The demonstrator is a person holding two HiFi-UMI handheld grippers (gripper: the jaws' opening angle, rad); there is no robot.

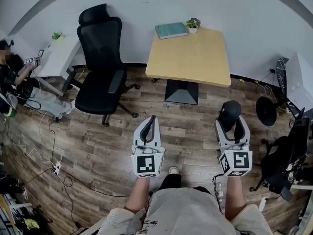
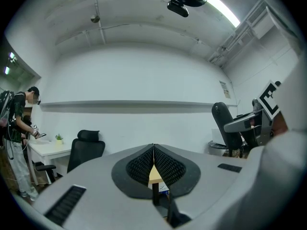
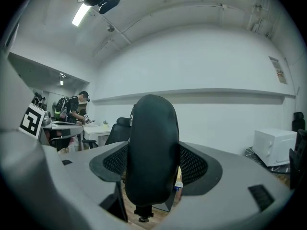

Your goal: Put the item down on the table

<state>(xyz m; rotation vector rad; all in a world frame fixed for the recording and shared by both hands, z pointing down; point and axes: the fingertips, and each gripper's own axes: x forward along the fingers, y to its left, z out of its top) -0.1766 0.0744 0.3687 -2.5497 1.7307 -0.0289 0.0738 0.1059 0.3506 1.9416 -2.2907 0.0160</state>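
My right gripper [image 1: 230, 125] is shut on a black rounded item [image 1: 229, 112], held above the wood floor in front of the light wooden table [image 1: 195, 58]. In the right gripper view the item [image 3: 152, 147] stands upright between the mesh pads [image 3: 194, 164] and hides most of what lies ahead of the gripper [image 3: 152, 164]. My left gripper [image 1: 151, 122] is shut with nothing in it; in its own view the left gripper [image 2: 153, 150] has its tips touching, and a sliver of the table [image 2: 154, 175] shows below them.
A teal book [image 1: 171, 30] and a small potted plant [image 1: 193, 23] sit at the table's far edge. A black office chair [image 1: 100, 67] stands to the left by a white desk [image 1: 56, 58], where a person [image 1: 14, 77] stands. Cables cross the floor at left; dark equipment [image 1: 288, 155] is at right.
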